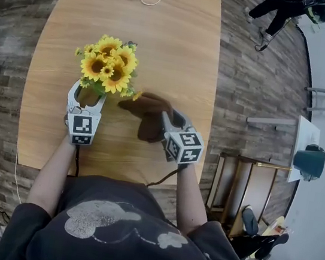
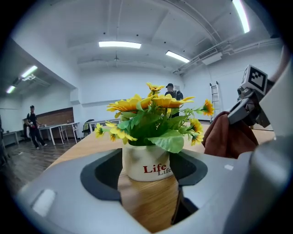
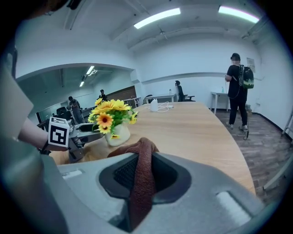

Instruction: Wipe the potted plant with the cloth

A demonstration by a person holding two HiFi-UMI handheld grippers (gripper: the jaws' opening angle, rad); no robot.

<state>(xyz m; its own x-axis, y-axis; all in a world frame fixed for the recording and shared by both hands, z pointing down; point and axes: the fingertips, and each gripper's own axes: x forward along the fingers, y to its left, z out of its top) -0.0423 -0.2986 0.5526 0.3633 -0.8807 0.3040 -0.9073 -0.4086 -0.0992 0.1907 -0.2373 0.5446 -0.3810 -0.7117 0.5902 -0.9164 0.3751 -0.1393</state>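
Dark shirt and two forearms filled the foot of the head view, each arm reaching out to a gripper over the wooden tabletop. The potted plant stood upright near the tabletop's left side, its white pot set between the jaws of the left gripper. Those jaws stood about half apart, and their pads seemed to press on both sides of the pot, steadying it.

The right gripper had its jaws closed on a brown cloth, whose pinched fold ran up between the pads. The free end bunched out ahead of the jaws, toward the plant.

From the right jaws the plant lay to the left and slightly forward. The cloth's leading edge was just beside the lowest yellow flowers, apparently not yet touching them. The right hand was the wiping hand, so the stroke likely called for a short sideways reach across to the leaves.
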